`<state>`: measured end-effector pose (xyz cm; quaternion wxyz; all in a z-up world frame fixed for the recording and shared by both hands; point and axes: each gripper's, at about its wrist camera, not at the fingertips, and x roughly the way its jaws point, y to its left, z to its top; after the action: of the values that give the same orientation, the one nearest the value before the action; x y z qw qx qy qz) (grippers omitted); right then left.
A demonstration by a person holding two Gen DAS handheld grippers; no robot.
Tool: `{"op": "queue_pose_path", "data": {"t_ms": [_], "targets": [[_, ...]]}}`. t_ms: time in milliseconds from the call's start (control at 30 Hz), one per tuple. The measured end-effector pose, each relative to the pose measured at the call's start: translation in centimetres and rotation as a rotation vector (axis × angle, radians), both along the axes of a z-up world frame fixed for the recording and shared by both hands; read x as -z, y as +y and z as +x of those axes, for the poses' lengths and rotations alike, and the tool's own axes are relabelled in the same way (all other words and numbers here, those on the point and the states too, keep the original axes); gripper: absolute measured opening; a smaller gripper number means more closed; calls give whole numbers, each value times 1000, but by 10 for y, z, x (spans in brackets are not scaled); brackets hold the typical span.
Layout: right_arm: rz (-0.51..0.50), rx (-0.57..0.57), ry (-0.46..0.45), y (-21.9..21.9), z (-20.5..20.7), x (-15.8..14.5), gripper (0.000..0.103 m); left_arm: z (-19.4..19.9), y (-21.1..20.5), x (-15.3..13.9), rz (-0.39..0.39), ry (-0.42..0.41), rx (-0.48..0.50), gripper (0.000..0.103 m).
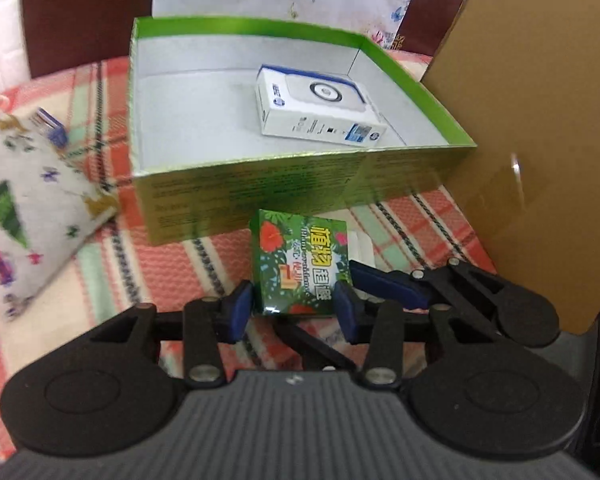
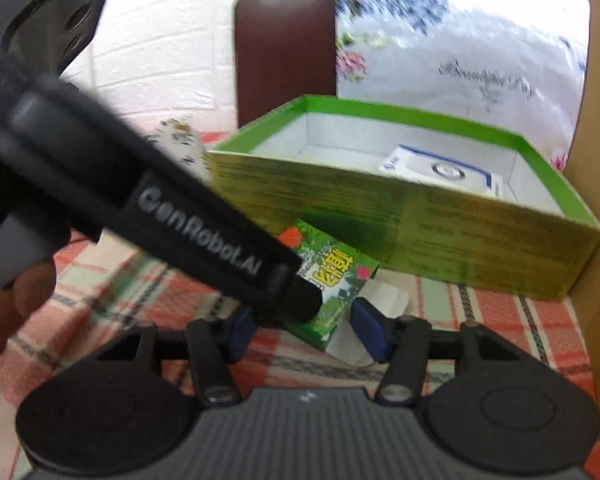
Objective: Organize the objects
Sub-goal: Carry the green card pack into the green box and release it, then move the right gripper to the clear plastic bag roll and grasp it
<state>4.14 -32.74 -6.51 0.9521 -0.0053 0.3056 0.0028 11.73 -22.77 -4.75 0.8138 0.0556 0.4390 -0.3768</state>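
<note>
**Both grippers at the small green box, in front of the tray**

Small green flowered box [image 1: 298,262] sits on the checked tablecloth [image 1: 172,272], just in front of the green tray's [image 1: 260,188] near wall, white end flap open on its right side. Left gripper [image 1: 294,306]: blue pads either side of the box's near end, close to its sides; can't tell if they press. Right gripper [image 2: 306,330]: fingers apart, not gripping; box corner and white flap lie between them. Left gripper's arm crosses the right view and hides part of the box. White-and-blue box [image 1: 320,106] lies flat inside the tray. Brown cardboard [image 1: 540,120] stands right of the tray. Printed cloth pouch [image 1: 28,208] left, well apart.
</note>
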Motion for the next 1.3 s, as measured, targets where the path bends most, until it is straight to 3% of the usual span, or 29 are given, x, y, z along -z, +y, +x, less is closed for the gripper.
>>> {"op": "queue_pose_path", "data": {"t_ms": [100,200,367,433,567,633,833,933,1300], "targets": [[-16,-5,-97,13,-19,-16,53,-15,21,-28,-56,-58,-1,46],[-99,-14,-222,25,-27,-38,54,-17,29,-59,-101,-146,1,46],[-154,-10,-316,16,21,-61,58,21,13,-76,-108,-250,-46,52],[-149,-11,-301,9,50,-56,62,40,0,-66,-72,-249,-79,53],[-139,30,-183,-3,93,-33,64,58,-10,-46,21,-223,-144,53],[-79,41,-203,-10,87,-32,70,54,-1,-43,-2,-217,-135,53],[-32,87,-228,-11,60,-37,70,36,15,-46,-32,-201,-150,53],[-15,99,-229,-7,43,-41,70,18,26,-50,-23,-231,-148,53],[65,42,-97,44,-6,-29,69,-17,97,-33,62,-217,-247,53]]}}
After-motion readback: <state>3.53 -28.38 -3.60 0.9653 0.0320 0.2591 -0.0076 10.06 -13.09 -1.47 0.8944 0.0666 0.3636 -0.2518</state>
